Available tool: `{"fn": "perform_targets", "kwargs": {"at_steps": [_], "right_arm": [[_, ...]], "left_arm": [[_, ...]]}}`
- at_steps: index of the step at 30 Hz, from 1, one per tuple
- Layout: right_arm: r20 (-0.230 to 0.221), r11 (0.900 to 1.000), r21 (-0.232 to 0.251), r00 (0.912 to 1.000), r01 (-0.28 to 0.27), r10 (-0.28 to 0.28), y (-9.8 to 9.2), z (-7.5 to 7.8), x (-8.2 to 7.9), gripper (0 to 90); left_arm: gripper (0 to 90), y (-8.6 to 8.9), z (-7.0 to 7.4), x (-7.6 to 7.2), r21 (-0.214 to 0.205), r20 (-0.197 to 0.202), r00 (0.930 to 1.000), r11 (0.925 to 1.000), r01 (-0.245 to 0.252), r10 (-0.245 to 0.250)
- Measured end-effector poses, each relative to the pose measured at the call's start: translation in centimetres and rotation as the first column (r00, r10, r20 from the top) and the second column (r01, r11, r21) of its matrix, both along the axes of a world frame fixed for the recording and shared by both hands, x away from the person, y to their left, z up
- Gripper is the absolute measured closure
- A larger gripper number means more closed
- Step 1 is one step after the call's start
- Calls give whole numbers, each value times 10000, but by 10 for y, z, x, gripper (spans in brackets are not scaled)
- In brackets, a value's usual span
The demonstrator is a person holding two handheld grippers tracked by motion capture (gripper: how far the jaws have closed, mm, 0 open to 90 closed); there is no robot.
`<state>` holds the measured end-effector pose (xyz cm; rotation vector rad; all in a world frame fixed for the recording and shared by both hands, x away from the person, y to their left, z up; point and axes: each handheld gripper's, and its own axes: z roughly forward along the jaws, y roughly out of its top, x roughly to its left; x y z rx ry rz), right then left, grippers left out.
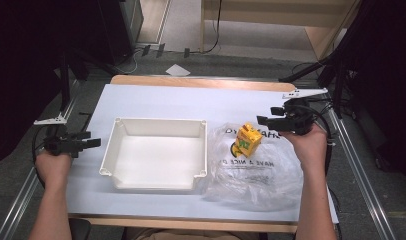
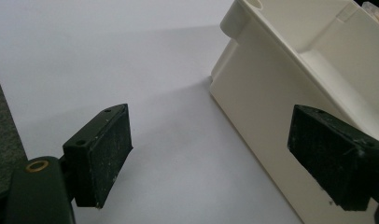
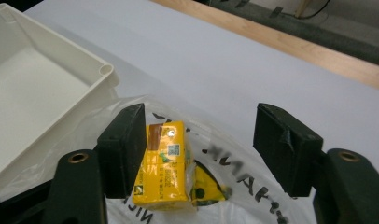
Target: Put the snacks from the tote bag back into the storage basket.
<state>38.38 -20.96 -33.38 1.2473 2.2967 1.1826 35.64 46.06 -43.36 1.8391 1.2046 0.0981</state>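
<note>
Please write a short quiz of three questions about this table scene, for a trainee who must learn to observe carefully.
1. True or false: the yellow carton lies inside the white tray.
2. What is the yellow carton resting on?
A. a clear plastic bag
B. a folded towel
C. the bare floor
3. In its own view, how do the jaws of the right gripper stand, and is anything pressed between them?

Key
1. False: it sits to the right of the tray.
2. A.
3. They stand wide open, clamping nothing; the carton shows beyond them, by the left jaw.
</note>
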Motion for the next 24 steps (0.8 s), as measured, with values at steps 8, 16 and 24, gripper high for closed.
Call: {"fn": "perform_targets", "kwargs": {"at_steps": [8,16,24], "right_arm": [[-18,9999,5,9999,127,-127,-8,-2,-1,352],[-176,9999,26,9997,147,-146,-9,-2,-2,341],[-338,9999,-108,9994,75,-78,-8,-3,-1,336]], "left_arm": [[146,-3,0,3,-8,5,10000,10000,71,-71],[146,-4,0,4,-36,7,10000,10000,73,-73],[146,-3,0,4,-6,-6,10000,10000,67,-67]]}}
